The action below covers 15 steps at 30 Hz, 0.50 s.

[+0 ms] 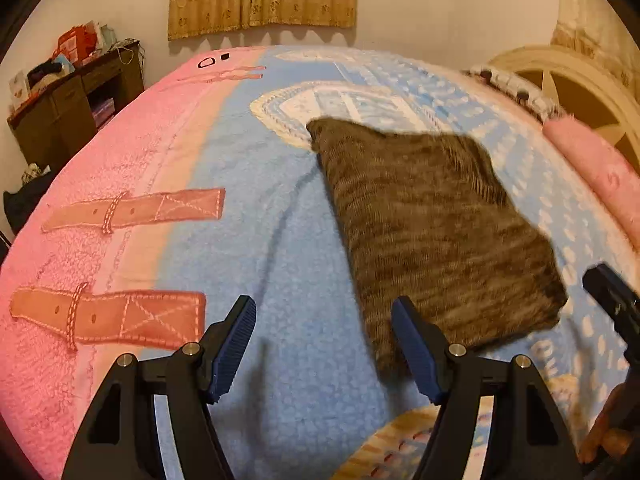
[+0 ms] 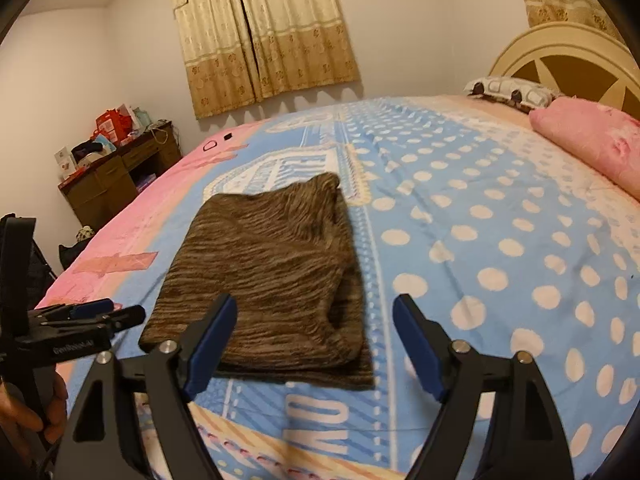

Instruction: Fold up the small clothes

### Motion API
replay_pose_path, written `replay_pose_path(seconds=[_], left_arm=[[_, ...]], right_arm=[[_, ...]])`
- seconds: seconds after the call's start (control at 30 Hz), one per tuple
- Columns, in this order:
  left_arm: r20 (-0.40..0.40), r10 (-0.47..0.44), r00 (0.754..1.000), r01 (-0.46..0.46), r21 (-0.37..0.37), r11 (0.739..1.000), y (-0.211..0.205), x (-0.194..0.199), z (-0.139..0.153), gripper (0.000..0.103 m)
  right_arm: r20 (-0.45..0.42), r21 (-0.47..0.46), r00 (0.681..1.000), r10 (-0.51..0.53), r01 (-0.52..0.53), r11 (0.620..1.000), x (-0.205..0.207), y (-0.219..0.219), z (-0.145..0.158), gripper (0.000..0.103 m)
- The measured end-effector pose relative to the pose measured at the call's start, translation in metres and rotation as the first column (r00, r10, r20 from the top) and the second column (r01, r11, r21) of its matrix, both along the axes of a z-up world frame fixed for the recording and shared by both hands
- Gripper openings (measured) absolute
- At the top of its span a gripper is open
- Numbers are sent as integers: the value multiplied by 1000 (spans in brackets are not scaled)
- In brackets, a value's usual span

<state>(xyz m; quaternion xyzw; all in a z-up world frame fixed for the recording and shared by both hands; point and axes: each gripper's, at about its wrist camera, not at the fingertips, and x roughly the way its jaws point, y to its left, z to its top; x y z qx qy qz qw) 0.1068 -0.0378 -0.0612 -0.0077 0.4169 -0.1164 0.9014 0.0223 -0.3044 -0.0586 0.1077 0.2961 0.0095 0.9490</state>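
A brown striped knit garment (image 1: 432,224) lies folded into a flat rectangle on the bedspread (image 1: 272,232); it also shows in the right wrist view (image 2: 272,272). My left gripper (image 1: 324,312) is open and empty, held above the bed at the garment's near left edge. My right gripper (image 2: 316,312) is open and empty, just above the garment's near right corner. The left gripper appears at the left edge of the right wrist view (image 2: 96,316). The right gripper's body shows at the right edge of the left wrist view (image 1: 612,300).
The blue and pink bedspread (image 2: 480,220) covers a large bed. A pink pillow (image 2: 592,136) and a patterned pillow (image 2: 512,90) lie by the headboard (image 2: 568,56). A brown desk (image 2: 116,176) with clutter stands by the far wall under curtains (image 2: 260,32).
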Motion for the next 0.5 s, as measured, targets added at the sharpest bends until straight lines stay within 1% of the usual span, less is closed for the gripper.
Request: replay_pose_path(seconds=[0.03,0.07,0.1,0.17,0.23,0.27,0.3,0.4,0.5], left_arm=[[5,1,1000,-1,-26,1000,1,2,2,71],[8,4,1000,-4,-78,997,3,8,4,71],[-1,7,1000,-7,-114,994,4,13,5,71],[-24,13,1000,-16,-143,990,3,25,5,72],[-22,12,1000,-15,-115,993,-3,33,5,73],[-12,16,1000,-17,-86,996,-8,38,6,73],[-8,18,1000,-19,-78,997,-10,40,5,73],[-22,30,999,-32,-85,996,-14,52,3,73],[-46,38,998,-42,-94,995,-16,66,0,73]], right_arm=[[4,1,1000,1,-1,1000,1,-2,2,91],[10,1,1000,3,-3,1000,3,-5,4,92],[18,-1,1000,2,-2,1000,5,-6,7,93],[34,-10,999,-4,4,1000,11,-9,13,95],[48,-15,999,-6,6,1000,18,-10,18,95],[53,-14,999,-5,6,1000,21,-11,19,96],[56,-14,998,-3,4,1000,25,-12,20,96],[52,-18,999,4,-3,1000,39,-11,19,97],[21,-20,1000,8,-7,1000,58,-11,12,97]])
